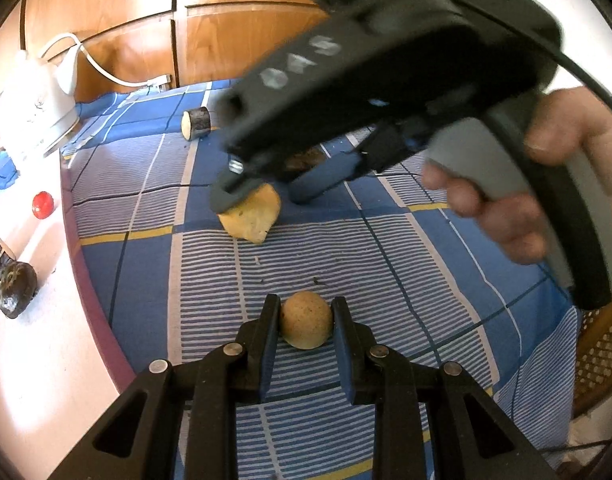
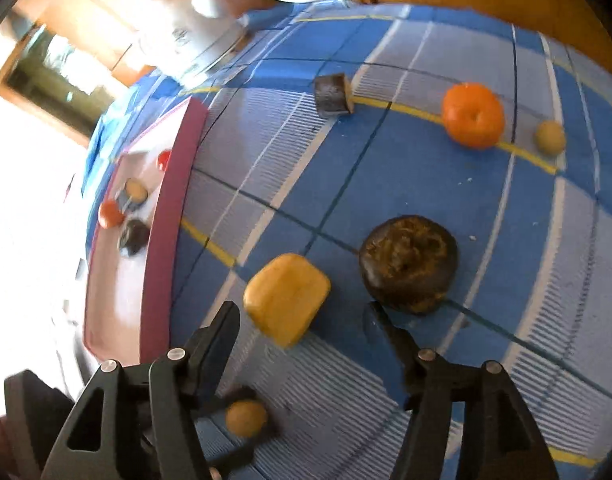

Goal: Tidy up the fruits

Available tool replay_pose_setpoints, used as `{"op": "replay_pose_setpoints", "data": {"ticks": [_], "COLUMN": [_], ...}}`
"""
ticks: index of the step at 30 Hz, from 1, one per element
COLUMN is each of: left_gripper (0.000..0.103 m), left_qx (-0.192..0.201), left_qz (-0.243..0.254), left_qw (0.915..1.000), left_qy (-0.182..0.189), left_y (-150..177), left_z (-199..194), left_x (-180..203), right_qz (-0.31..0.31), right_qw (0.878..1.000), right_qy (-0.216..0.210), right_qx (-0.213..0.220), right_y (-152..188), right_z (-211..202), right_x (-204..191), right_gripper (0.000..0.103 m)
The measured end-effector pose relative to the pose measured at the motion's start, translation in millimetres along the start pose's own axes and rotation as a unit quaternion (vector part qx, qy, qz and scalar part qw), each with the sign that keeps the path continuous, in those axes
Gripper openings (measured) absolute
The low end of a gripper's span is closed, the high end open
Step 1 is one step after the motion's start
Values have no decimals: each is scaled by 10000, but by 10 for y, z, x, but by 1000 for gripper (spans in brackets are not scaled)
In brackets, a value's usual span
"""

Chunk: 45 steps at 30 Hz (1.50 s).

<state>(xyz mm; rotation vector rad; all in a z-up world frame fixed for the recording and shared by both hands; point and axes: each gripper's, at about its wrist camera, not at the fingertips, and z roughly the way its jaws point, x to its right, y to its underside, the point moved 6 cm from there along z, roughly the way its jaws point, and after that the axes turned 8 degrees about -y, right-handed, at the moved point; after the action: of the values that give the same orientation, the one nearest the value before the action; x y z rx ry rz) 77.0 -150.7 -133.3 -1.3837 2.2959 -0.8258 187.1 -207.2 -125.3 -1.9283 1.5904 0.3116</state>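
Note:
My left gripper (image 1: pixel 306 320) is shut on a small round tan fruit (image 1: pixel 306 325), low over the blue checked cloth; it also shows in the right wrist view (image 2: pixel 246 418). My right gripper (image 2: pixel 302 320) is open, its jaws standing on either side of a yellow blocky fruit (image 2: pixel 286 298) without touching it. In the left wrist view the right gripper (image 1: pixel 262 196) hangs over that yellow fruit (image 1: pixel 252 218). A dark brown round fruit (image 2: pixel 408 264), an orange (image 2: pixel 473 115), a second tan ball (image 2: pixel 550 137) and a dark cut piece (image 2: pixel 333 95) lie on the cloth.
A pink-rimmed tray (image 2: pixel 162 240) at the left holds red, dark and tan fruits (image 2: pixel 134 236). A white iron (image 1: pixel 38 116) with its cord stands at the far left. Wooden cabinet doors (image 1: pixel 234 40) are behind. A wicker chair (image 1: pixel 602 356) is at the right.

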Motion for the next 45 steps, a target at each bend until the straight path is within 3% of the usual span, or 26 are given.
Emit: {"op": "replay_pose_setpoints", "data": {"ticks": [2, 5, 9, 12, 16, 23, 29, 34, 37, 39, 45], "left_gripper": [26, 26, 26, 26, 26, 25, 25, 25, 26, 26, 26], "left_qx": [7, 19, 19, 12, -21, -179, 132, 419, 516, 553, 116], "left_qz": [9, 18, 17, 9, -39, -226, -436, -980, -1536, -1868, -2548], "left_qw": [10000, 10000, 10000, 10000, 10000, 9994, 9985, 9941, 9867, 9794, 9589], "left_qy": [4, 3, 6, 10, 38, 168, 293, 178, -127, -532, -1243], "left_y": [2, 1, -2, -5, -28, -88, -208, -393, -462, -458, -285], "left_z": [-1, -4, -7, -7, 11, 10, -261, -549, -691, -751, -621], "left_x": [2, 6, 2, 2, -10, -63, -138, -551, -1046, -1461, -2432], "right_qz": [-46, -382, -901, -901, -826, -637, -653, -684, -722, -738, -787], "right_qw": [10000, 9985, 9935, 9926, 9867, 9902, 9896, 9878, 9870, 9866, 9856], "right_qy": [60, 360, 618, 771, 1386, 1238, 1281, 1395, 1437, 1453, 1497], "right_qx": [-34, -153, -309, -258, -201, -59, -82, -75, -79, -82, -88], "right_y": [-40, -43, 115, 244, 426, 453, 453, 479, 483, 476, 471], "right_z": [46, 90, 22, -179, -428, -480, -460, -472, -470, -462, -444], "right_x": [-39, -137, -241, -98, 230, 405, 402, 395, 389, 389, 384], "right_gripper": [66, 45, 43, 43, 44, 44, 44, 44, 44, 44, 44]}}
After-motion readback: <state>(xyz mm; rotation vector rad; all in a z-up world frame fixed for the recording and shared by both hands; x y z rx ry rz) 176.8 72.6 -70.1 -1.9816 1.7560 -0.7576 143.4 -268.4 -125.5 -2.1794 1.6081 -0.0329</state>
